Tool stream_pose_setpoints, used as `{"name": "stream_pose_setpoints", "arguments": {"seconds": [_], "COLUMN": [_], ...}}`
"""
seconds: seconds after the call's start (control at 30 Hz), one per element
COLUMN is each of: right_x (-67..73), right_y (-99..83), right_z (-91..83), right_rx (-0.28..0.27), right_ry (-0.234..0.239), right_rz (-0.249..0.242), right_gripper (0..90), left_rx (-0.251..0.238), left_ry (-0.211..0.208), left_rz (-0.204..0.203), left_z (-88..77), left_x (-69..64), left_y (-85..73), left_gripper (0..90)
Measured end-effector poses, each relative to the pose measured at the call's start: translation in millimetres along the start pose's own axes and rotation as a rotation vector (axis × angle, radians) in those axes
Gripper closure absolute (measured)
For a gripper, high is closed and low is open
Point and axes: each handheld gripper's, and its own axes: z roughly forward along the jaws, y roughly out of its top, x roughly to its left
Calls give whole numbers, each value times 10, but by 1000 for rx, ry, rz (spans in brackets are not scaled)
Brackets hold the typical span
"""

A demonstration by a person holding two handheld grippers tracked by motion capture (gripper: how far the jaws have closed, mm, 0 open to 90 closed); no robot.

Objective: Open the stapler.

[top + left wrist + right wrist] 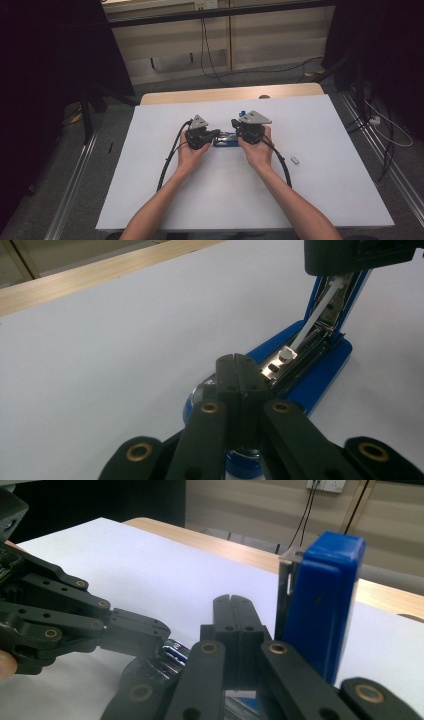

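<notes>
Stapler (226, 140), blue, lies open mid-table between both hands, lid (320, 615) hinged upright. Left gripper (234, 371) rests on its front end, right gripper (233, 611) beside the lid; both have jaws pressed together, pinching nothing. Likely rigid, smooth, fairly heavy: steady the base, push the lid.

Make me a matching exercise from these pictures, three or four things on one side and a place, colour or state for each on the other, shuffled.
Things:
1. stapler
2. left hand-held gripper
3. small grey piece
4. table

Descriptions:
A. white top
B. blue, lid swung up
C. lying alone near the right forearm
D. black jaws shut

Pairs: 1-B, 2-D, 3-C, 4-A
</notes>
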Motion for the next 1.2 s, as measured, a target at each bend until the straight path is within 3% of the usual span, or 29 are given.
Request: {"name": "stream_pose_setpoints", "arguments": {"seconds": [0.23,0.8,1.2], "right_x": [-37,-218,-297], "right_y": [13,-32,-90], "right_z": [-44,-167,-222], "right_rx": [-8,-9,5], "right_ry": [-14,-61,-61], "right_rz": [-1,10,2], "right_gripper": [900,900,900], "left_rx": [-6,-4,-6], "left_ry": [-8,-2,-2], "left_rz": [-17,-7,-5], "left_z": [-1,-3,-4], "left_x": [11,1,1], "left_y": [-9,-11,-13], "left_gripper": [900,900,900]}}
